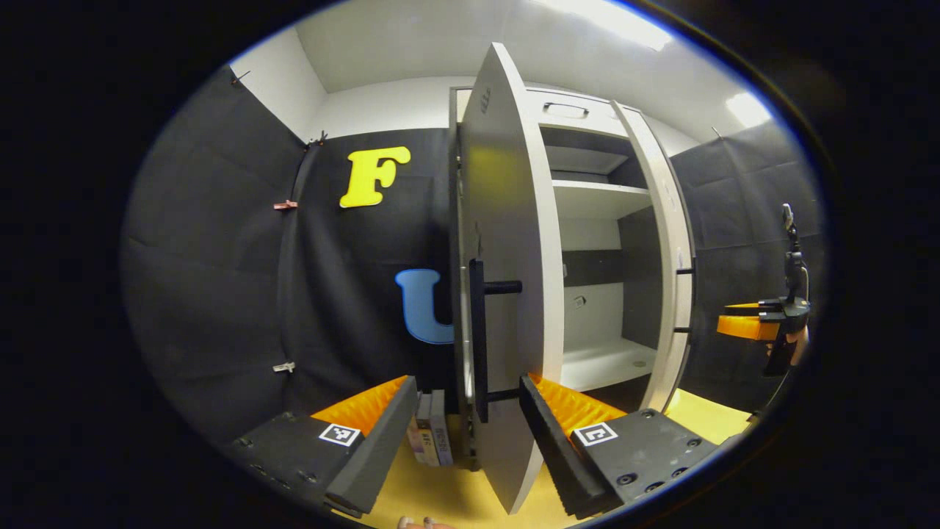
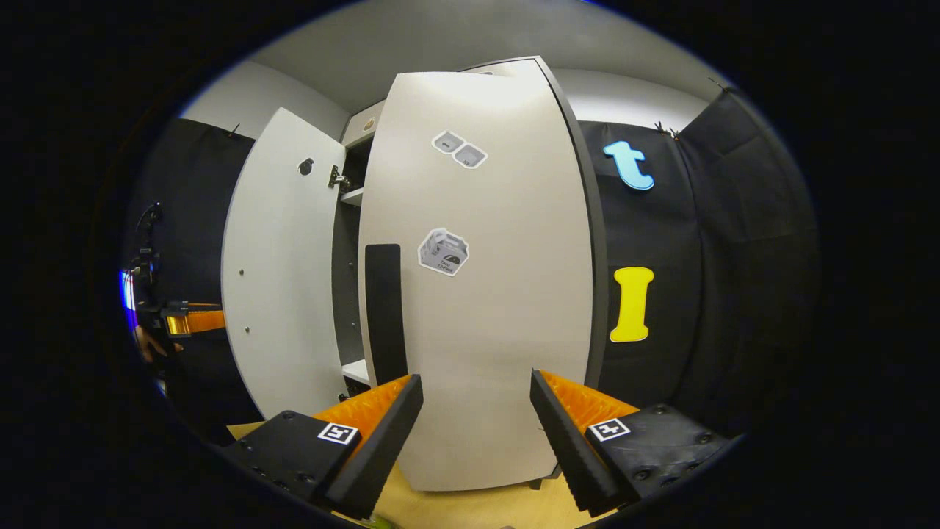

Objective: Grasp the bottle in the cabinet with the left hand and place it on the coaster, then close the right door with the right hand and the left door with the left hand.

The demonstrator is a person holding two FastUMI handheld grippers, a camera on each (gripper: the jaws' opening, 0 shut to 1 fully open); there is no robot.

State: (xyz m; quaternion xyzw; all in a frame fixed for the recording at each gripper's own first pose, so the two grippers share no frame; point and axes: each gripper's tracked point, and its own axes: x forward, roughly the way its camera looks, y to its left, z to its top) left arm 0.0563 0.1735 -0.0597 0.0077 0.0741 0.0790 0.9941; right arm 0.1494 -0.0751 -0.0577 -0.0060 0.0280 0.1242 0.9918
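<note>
Both doors are open, so the step in hand is the closing. The bottle sits on no visible cabinet (image 1: 602, 220) shelf; my guess is it's already out on the coaster, though neither is visible from here.

Left tool (image 1: 463, 422): fingers spread wide, holding nothing, straddling the edge of the left door (image 1: 507, 279) with the black bar handle (image 1: 479, 338) right between them. Right tool (image 2: 474, 426): also spread wide and empty, facing the outer face of the right door (image 2: 485, 294), just beside it; I can't tell whether it touches. Its black handle (image 2: 383, 312) sits left of the tool's centreline.

How to do it well, as I see it:
- Right door goes first per the task. Push flat on the panel, on the handle side away from the hinge, for the most leverage.
- Push with a finger face, not a fingertip (panel is smooth, a tip will skate).
- Follow the door's arc instead of driving straight.
- Keep the left tool back until the right door seats, or the doors may clash at the middle.
- Then push the left door shut from its outer face; no need to grip the handle.

Books (image 1: 429, 437) stand on the yellow bench (image 1: 705, 415) near the left door's foot; keep the sweep away from them.
</note>
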